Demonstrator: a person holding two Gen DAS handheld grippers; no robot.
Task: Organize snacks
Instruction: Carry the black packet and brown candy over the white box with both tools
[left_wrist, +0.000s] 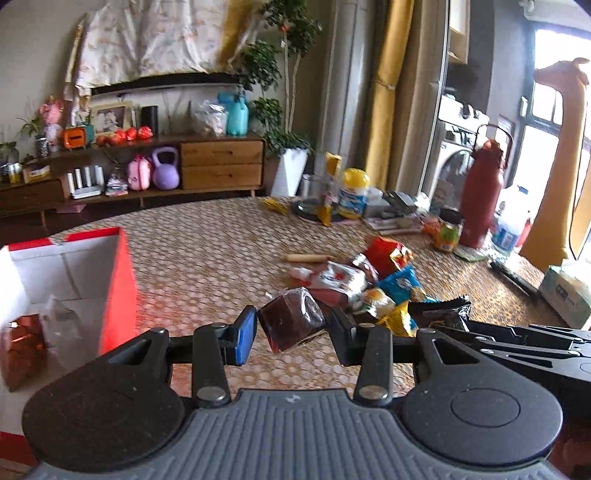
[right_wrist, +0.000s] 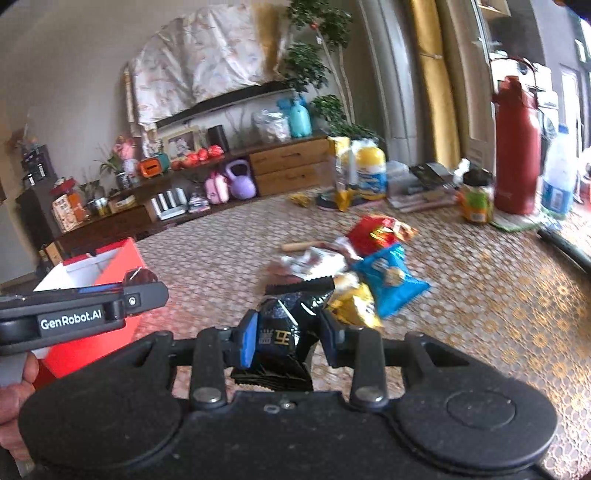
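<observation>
Taking the red box (left_wrist: 122, 288) as my landmark, it sits at the far left of the bench (left_wrist: 207, 251), open at the top with white inner walls; inside it I see a reddish packet (left_wrist: 22, 347) and a clear crinkled wrapper (left_wrist: 62, 325).

Just right of the box, my left gripper (left_wrist: 291, 328) has its fingers (left_wrist: 245, 334) clamped on a dark brown snack cube in clear wrap (left_wrist: 291, 321), held tilted and clear of the bench. In the right wrist view the left gripper (right_wrist: 110, 291) shows side-on against the box's near wall, with a hand (right_wrist: 14, 391) behind it at the left edge.

Further right of the box, my right gripper (right_wrist: 288, 338) has its fingers (right_wrist: 247, 341) closed on a black snack bag (right_wrist: 291, 321), whose serrated top edge stands up above the pads.

Beyond that, well right of the box, lies the remaining pile: a white-and-red packet (right_wrist: 314, 260), a red bag (right_wrist: 373, 230), a blue bag (right_wrist: 391, 277) and a yellow bag (right_wrist: 354, 301), overlapping one another. A thin tan stick-shaped snack (right_wrist: 299, 244) lies just on the box side of the pile.

At the back of the bench, far right of the box, stand a yellow-lidded canister (right_wrist: 369, 170), an upright yellow pouch (right_wrist: 341, 173), a small jar with an orange-green label (right_wrist: 476, 197) and a tall red flask (right_wrist: 515, 147). A tissue box (left_wrist: 567, 295) rests at the bench's right edge in the left wrist view.
</observation>
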